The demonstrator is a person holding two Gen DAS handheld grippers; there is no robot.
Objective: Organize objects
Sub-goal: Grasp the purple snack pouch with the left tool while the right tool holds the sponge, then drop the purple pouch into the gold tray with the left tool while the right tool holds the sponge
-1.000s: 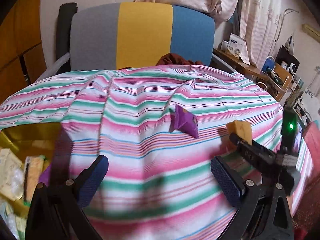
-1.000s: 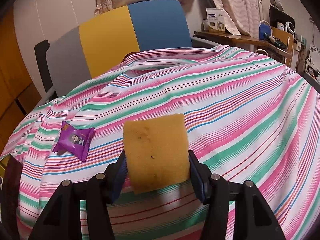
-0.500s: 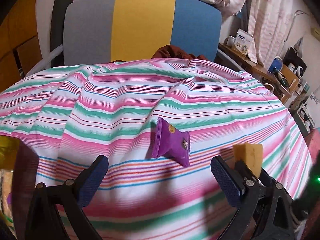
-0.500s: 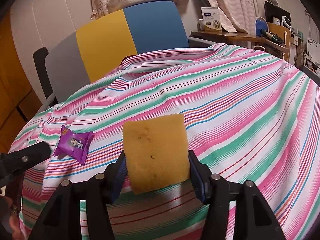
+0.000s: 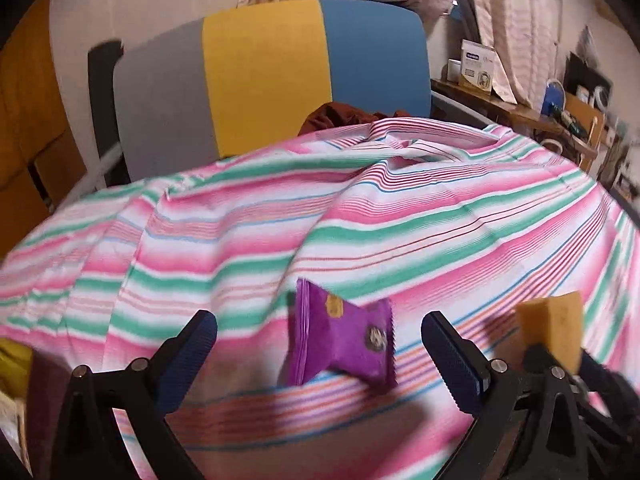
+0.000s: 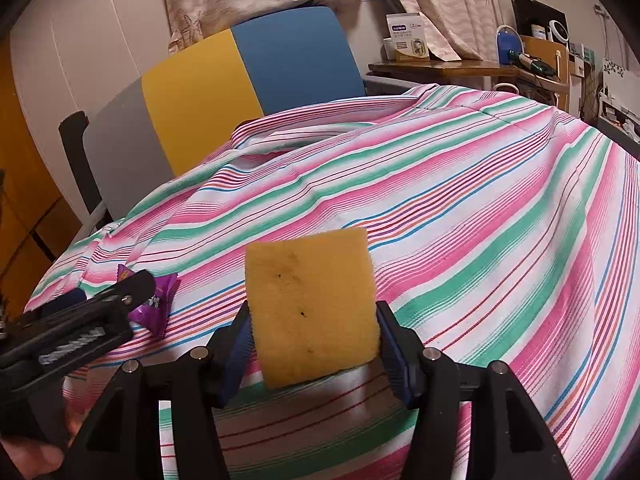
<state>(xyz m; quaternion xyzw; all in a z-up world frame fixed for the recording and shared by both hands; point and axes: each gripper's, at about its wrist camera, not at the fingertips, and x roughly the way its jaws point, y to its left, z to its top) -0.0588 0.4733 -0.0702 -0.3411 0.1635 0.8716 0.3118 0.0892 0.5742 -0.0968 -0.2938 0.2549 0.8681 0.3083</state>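
Note:
A purple snack packet (image 5: 342,342) lies on the striped cloth (image 5: 360,220). My left gripper (image 5: 320,360) is open, its fingers on either side of the packet and not touching it. My right gripper (image 6: 312,344) is shut on a yellow sponge (image 6: 312,304) and holds it upright above the cloth. The sponge also shows at the right edge of the left wrist view (image 5: 554,330). In the right wrist view the left gripper's arm (image 6: 76,332) partly covers the packet (image 6: 156,304).
A chair with a grey, yellow and blue back (image 5: 264,76) stands behind the cloth-covered surface. A wooden desk with boxes and clutter (image 6: 460,66) is at the far right. A dark red cloth (image 5: 340,116) lies by the chair.
My left gripper has moved forward and rightward to the purple packet, which now lies between its open fingers. The right gripper holds the sponge in nearly the same place.

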